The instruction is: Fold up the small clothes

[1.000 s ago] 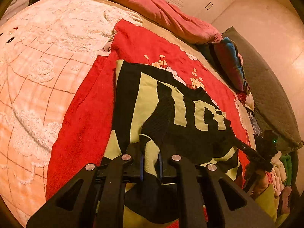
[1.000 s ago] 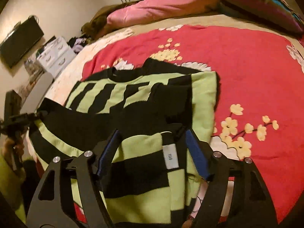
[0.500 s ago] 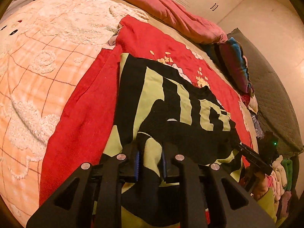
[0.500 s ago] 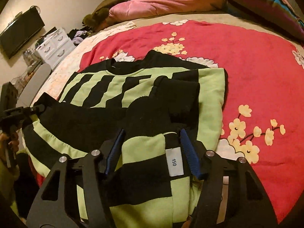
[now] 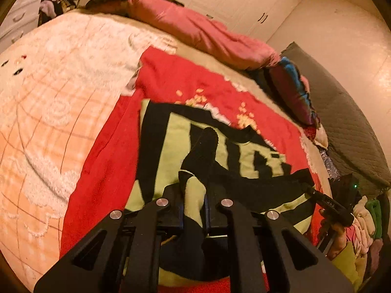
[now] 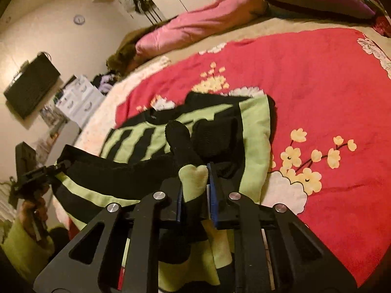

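Both grippers are held low over the red blanket (image 6: 317, 92) – the left gripper (image 5: 194, 210) and the right gripper (image 6: 195, 195) each pinch the lifted hem of the striped sweater (image 5: 176, 141). On the right gripper's body, small letters – maybe "DAS" – are hardly readable.

Both wrist views look close across the sweater (image 5: 244, 156) from opposite sides

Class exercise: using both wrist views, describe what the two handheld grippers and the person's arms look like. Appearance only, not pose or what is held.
Both the left gripper and right gripper are matte black with triangular cut-out linkages, silver round pivot bolts and blue pads on the fingers. In the left wrist view, the right gripper's body bears white lettering and a green light. Both arms wear lime-green sleeves.
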`<state>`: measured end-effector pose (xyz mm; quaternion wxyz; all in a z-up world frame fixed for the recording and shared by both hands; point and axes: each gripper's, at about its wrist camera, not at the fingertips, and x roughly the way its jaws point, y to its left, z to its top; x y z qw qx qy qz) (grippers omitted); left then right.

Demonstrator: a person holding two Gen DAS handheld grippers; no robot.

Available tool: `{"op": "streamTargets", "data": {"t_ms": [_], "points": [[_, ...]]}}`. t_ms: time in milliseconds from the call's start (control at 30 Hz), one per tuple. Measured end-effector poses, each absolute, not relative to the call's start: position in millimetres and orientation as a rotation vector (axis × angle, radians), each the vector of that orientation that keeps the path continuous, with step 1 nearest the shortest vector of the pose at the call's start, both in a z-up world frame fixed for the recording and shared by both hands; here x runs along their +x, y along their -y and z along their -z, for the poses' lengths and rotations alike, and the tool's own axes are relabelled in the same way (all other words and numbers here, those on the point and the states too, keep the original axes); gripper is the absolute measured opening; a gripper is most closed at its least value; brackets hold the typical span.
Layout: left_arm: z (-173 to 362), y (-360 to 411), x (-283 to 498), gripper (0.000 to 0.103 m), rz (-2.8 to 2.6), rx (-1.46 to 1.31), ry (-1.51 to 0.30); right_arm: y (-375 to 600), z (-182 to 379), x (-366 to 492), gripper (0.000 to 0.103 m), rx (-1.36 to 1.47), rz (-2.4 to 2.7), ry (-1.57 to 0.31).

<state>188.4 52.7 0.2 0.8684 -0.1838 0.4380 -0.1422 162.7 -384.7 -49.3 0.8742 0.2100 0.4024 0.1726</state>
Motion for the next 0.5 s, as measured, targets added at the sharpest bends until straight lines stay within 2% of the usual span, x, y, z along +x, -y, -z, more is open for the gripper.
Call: {"op": "streamTargets", "data": {"t_ms": [300, 500], "points": [[-34, -49, 203, 0.01, 0.307, -0.366, -0.848, 392, 14, 165, 0.01, 0.502, -0.377, -0.691], [-42, -42, 227, 0.01, 0.301, -0.338, -0.826, 397, 3, 183, 0.01, 0.523, -0.34, -0.656]]}}
